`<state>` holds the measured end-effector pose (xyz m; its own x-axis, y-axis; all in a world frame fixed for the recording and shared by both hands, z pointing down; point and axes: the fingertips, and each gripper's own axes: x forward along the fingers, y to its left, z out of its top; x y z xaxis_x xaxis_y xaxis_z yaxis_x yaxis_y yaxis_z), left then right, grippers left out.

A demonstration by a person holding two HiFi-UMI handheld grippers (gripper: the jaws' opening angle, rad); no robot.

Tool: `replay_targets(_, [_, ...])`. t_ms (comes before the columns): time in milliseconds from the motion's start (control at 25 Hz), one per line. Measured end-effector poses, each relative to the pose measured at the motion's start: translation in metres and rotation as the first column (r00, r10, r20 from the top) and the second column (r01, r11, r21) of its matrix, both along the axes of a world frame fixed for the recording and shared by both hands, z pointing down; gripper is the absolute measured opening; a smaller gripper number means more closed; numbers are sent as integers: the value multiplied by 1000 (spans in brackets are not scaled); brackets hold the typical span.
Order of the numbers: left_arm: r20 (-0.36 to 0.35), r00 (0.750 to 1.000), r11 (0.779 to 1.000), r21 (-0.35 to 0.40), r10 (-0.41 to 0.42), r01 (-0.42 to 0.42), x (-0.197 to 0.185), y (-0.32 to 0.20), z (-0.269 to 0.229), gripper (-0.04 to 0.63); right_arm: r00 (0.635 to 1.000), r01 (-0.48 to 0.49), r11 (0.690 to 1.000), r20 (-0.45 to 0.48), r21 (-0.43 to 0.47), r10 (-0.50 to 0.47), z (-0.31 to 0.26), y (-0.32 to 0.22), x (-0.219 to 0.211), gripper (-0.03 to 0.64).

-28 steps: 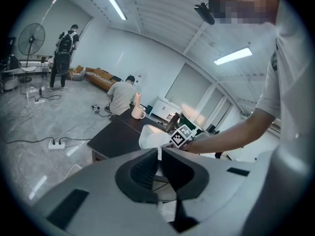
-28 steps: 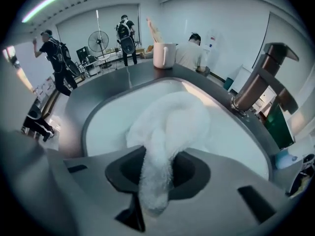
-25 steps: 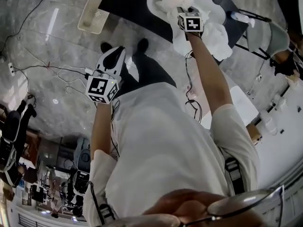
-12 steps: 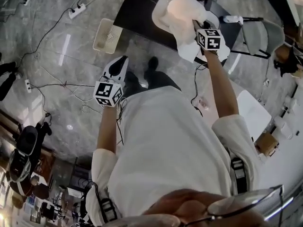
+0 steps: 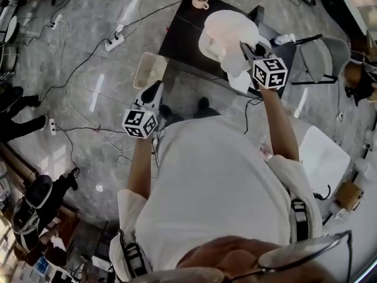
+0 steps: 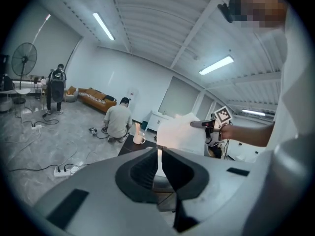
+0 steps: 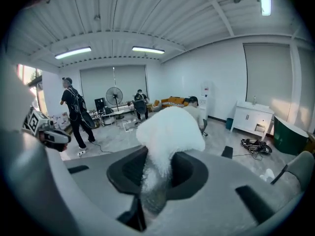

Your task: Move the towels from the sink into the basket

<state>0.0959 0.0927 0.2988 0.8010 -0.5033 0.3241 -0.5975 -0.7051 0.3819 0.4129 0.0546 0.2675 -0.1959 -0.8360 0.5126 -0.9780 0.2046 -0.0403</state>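
We record a grey stone floor [image 5: 88, 58] strewn with cables, and on it a dark surface [image 5: 182, 31] carrying a white sink [image 5: 204, 45], which the head view shows only in part. A white towel [image 5: 230, 28] hangs raised over that sink, clear of the surface. It is gripped by the right hand-held gripper [image 5: 246, 47], whose jaws are narrowed onto a bunched fold, with the rest of the cloth billowing out beyond the tips. A pale slotted basket [image 5: 151, 69] stands on the floor just beside the near-left edge of the surface, apart from the towel. The left hand-held gripper [image 5: 151, 92] is held above the floor near the basket. Its jaws are drawn together to a thin slit with nothing between them. A mug [image 5: 200, 0] stands at the far edge of the surface.
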Motion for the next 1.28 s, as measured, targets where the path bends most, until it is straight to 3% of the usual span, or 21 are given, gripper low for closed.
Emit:
replay_targets(240, [-21, 999, 998, 45, -46, 46, -25, -5, -26, 26, 996, 76, 990, 41, 115, -81, -65, 13, -54, 80])
replay_targets(560, [-22, 994, 993, 44, -107, 108, -62, -7, -30, 26, 971, 229, 965, 38, 128, -236, -86, -3, -130, 80])
replay_targets(760, [-19, 983, 983, 21, -181, 181, -99, -10, -18, 26, 938, 338, 936, 46, 95, -343, -71, -19, -189, 81])
replay_targets(1040, [13, 954, 954, -34, -299, 299, -180, -6, 13, 26, 861, 501, 865, 92, 25, -501, -25, -39, -308, 81])
replay_targets(1280, [50, 934, 930, -84, -355, 358, -241, -10, 52, 26, 823, 564, 824, 119, -58, -555, 46, -61, -393, 81])
